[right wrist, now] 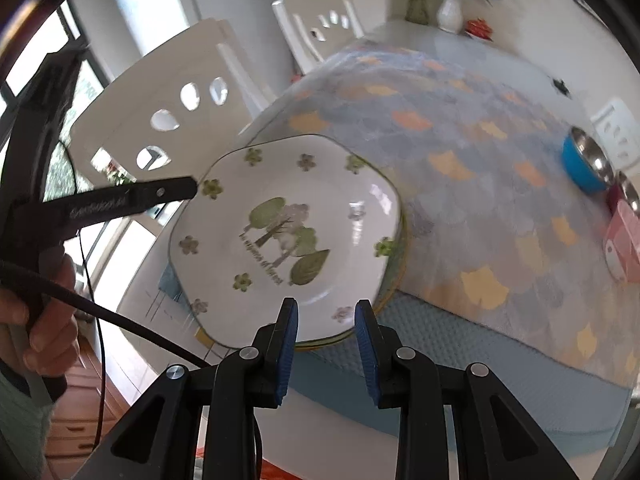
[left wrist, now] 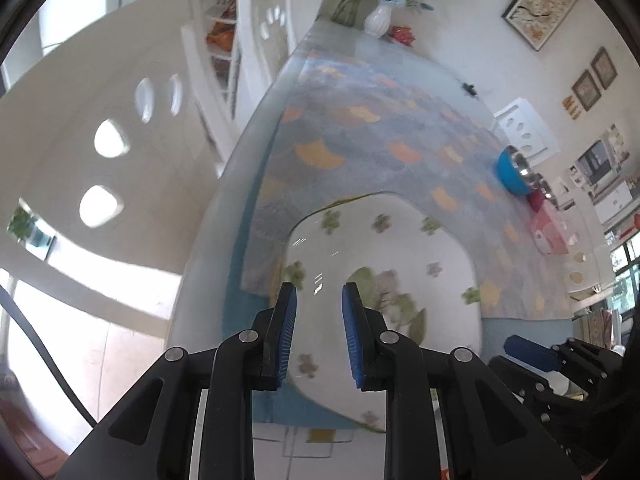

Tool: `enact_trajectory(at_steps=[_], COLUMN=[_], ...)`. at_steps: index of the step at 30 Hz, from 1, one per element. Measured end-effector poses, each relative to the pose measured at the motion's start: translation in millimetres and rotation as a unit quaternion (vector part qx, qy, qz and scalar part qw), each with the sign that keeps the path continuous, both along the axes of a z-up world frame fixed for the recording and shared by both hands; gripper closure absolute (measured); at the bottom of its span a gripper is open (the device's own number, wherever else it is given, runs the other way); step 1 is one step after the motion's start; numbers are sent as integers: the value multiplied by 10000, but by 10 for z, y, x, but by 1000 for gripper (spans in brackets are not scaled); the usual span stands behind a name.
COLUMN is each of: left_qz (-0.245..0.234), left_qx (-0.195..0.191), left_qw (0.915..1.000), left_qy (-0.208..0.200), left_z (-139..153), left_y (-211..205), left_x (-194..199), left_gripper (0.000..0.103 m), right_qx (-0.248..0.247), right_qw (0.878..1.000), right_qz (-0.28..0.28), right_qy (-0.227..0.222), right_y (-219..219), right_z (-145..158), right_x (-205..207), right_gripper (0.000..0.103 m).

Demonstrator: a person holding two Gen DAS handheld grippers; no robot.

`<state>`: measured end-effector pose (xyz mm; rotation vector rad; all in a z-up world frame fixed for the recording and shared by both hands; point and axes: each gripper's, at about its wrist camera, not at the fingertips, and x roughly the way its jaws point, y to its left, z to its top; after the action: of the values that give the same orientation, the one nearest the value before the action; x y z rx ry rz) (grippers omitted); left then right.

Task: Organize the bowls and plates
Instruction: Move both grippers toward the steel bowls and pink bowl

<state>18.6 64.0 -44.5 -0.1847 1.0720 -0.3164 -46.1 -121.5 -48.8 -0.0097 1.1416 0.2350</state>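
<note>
Right wrist view: right gripper (right wrist: 326,344) parted to a middling gap, empty, hovering just short of the plate's (right wrist: 286,240) near rim, with a second rim peeking out beneath. Left gripper (left wrist: 319,332) likewise parted over the plate's (left wrist: 380,264) edge, apparently gripping nothing. Bowls (right wrist: 588,166) well off to the right fingers' far right. Best to straddle the rim squarely, close gently, lift level to spare the stack below
</note>
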Motion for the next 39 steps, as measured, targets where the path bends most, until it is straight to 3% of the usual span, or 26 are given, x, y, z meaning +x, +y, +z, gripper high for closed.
enact_trajectory(at_steps=[5, 10, 12, 14, 16, 18, 19, 21, 23, 27, 30, 35, 39], left_qz=[-288, -645, -810, -1009, -1145, -1169, -1167, -1265, -1421, -1761, -1976, -2067, -2080], left_qx=[-94, -154, -211, -215, -122, -21, -27, -131, -185, -164, -278, -486, -565], left_qw=[9985, 9933, 9905, 9874, 9853, 9847, 9844, 9833, 9828, 9799, 9776, 9771, 9760], left_qy=[-449, -948, -1088, -1197, -1264, -1289, -1313, -1303, -1168, -925, -662, -99, 315], left_z=[376, 777, 927, 1055, 1150, 1203, 1220, 1243, 1222, 1099, 919, 561, 257], left_y=[-201, -585, -806, -1067, -1361, -1631, -1756, -2050, -2356, -3103, -3570, -4181, -4574], left_x=[88, 184, 223, 249, 283, 326, 348, 387, 439, 532, 596, 745, 879], left_gripper=[82, 82, 82, 82, 69, 33, 28, 27, 27, 27, 27, 28, 28], right_qx=[210, 119, 117, 243, 554, 990, 1206, 1510, 1653, 1741, 1693, 1454, 1108], right_qw=[9985, 9968, 9951, 9923, 9851, 9722, 9653, 9519, 9387, 9111, 8994, 8954, 9063], right_qz=[-503, -759, -940, -1164, -1561, -2068, -2275, -2652, -3023, -3726, -4011, -4191, -4068], right_qy=[-32, -215, -287, -343, -468, -484, -444, -288, -148, -283, -384, -392, -299], right_y=[-273, -520, -717, -943, -1275, -1680, -1869, -2255, -2661, -3456, -3951, -4537, -4802], right_z=[136, 258, 324, 388, 461, 479, 464, 423, 381, 388, 402, 347, 231], right_x=[52, 32, 50, 78, 90, 98, 100, 112, 96, -5, 0, 73, 197], right_gripper=[75, 74, 69, 53, 44, 33, 30, 31, 31, 30, 30, 30, 31])
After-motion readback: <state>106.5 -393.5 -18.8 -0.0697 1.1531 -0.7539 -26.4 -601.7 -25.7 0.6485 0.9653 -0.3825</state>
